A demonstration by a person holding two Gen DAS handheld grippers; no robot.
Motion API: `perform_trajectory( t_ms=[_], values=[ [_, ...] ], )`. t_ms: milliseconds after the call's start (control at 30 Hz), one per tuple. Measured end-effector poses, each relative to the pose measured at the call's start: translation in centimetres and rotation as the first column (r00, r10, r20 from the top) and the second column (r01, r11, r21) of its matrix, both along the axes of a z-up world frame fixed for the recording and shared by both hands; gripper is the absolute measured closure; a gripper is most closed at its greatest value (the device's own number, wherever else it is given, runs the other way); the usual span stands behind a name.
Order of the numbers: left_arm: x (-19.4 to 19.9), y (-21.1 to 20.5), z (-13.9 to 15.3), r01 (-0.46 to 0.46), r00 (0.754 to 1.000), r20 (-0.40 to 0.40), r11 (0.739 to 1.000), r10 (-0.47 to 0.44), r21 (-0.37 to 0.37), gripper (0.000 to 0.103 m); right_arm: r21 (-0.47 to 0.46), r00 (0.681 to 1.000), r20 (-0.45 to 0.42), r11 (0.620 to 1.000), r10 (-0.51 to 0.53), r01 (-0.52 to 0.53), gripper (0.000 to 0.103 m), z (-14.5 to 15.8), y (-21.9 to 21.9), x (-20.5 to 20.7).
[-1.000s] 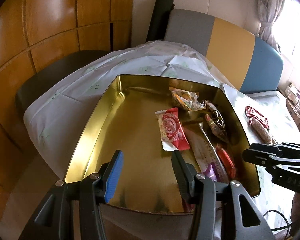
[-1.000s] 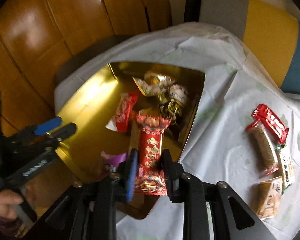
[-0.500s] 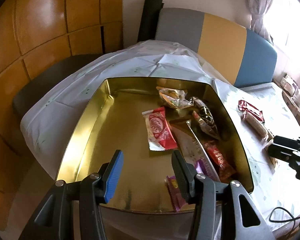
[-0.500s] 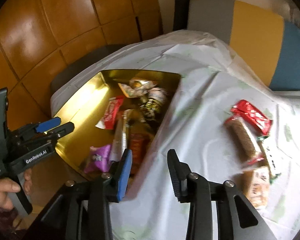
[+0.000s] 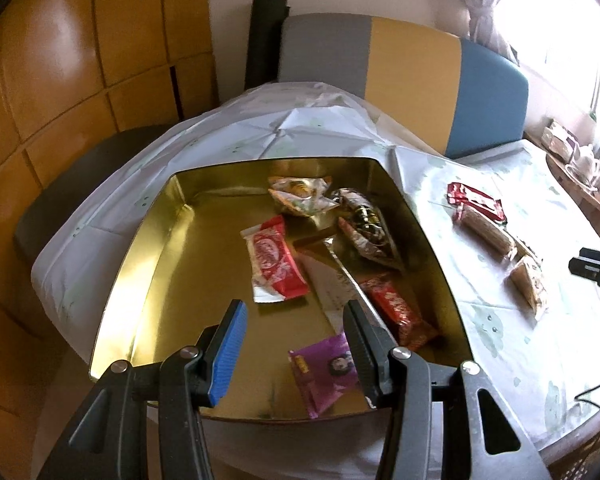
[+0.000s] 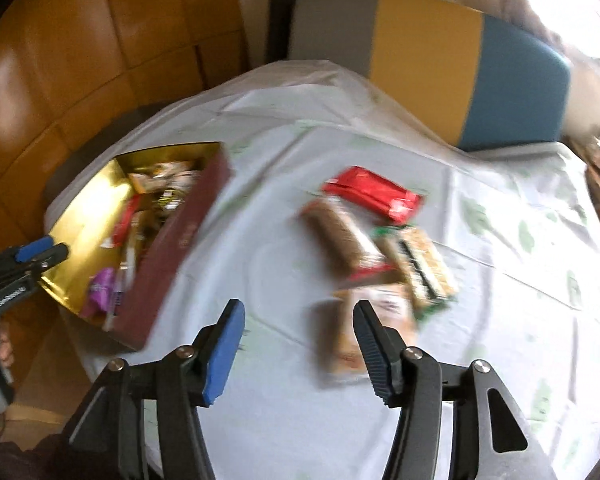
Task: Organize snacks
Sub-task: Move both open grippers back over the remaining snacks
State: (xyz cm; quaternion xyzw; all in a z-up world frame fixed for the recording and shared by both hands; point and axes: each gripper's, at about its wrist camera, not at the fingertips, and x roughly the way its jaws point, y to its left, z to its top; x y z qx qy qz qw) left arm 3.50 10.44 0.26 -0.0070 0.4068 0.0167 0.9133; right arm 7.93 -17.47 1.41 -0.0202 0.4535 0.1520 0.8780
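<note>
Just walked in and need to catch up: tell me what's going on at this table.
A person with two handheld grippers is sorting wrapped snacks into a gold-lined metal tin. Several packets already lie inside, including a red-and-white wafer wrapper and a purple packet. The left gripper hovers open over the tin. The right gripper, empty with jaws opening, faces the loose snack bars on the white tablecloth.

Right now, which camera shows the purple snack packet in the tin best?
Left wrist: the purple packet lies sharp, near the tin's front wall. The right wrist view shows only a blurred purple sliver beside the tin wall.
</note>
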Motion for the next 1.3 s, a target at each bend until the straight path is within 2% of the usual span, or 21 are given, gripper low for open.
perform_trajectory(
  t_ms=[167, 300, 400, 500, 567, 633, 667, 967, 1133, 1300],
  values=[
    [0.2, -1.7, 0.4, 0.039, 0.999, 0.000, 0.999, -0.039, 0.022, 0.052, -0.039, 0.996, 0.006, 0.995, -0.092, 0.092, 0.037, -0.1, -5.0, 0.3],
    [0.4, -3.6, 1.0, 0.094, 0.996, 0.008, 0.995, -0.094, 0.032, 0.052, -0.053, 0.979, 0.006, 0.977, -0.205, 0.205, 0.032, -0.9, -9.6, 0.7],
    [0.7, -5.5, 1.7, 0.150, 0.988, 0.019, 0.988, -0.150, 0.044, 0.052, -0.032, 0.945, -0.018, 0.945, -0.326, 0.326, 0.032, -2.1, -13.2, 1.0],
    [0.9, -7.6, 2.1, 0.198, 0.979, 0.028, 0.979, -0.200, 0.048, 0.052, -0.028, 0.883, -0.113, 0.890, -0.456, 0.455, 0.031, -3.5, -16.2, 1.6],
    [1.3, -9.1, 2.2, 0.234, 0.972, 0.021, 0.971, -0.235, 0.036, 0.052, -0.026, 0.851, -0.148, 0.863, -0.503, 0.505, 0.030, -3.8, -17.5, 1.6],
    [1.4, -10.5, 2.3, 0.269, 0.963, 0.020, 0.962, -0.270, 0.036, 0.052, -0.012, 0.840, -0.168, 0.853, -0.515, 0.521, 0.024, -3.9, -18.2, 1.5],
    [1.5, -11.5, 2.3, 0.294, 0.955, 0.012, 0.955, -0.295, 0.035, 0.052, -0.015, 0.837, -0.172, 0.851, -0.519, 0.525, 0.021, -4.0, -18.3, 1.5],
    [2.2, -17.0, 1.3, 0.412, 0.910, -0.055, 0.911, -0.412, -0.004, 0.052, -0.047, 0.859, -0.199, 0.880, -0.471, 0.472, 0.019, -4.3, -16.8, 1.7],
    [2.8, -18.3, 0.6, 0.411, 0.905, -0.089, 0.910, -0.415, -0.060, 0.052, -0.052, 0.864, -0.194, 0.884, -0.464, 0.464, 0.018, -4.2, -16.6, 1.9],
    [3.0, -18.8, 0.0, 0.405, 0.905, -0.110, 0.912, -0.411, -0.069, 0.052, -0.044, 0.872, -0.183, 0.890, -0.454, 0.454, 0.018, -3.9, -16.4, 2.0]
  ],
)
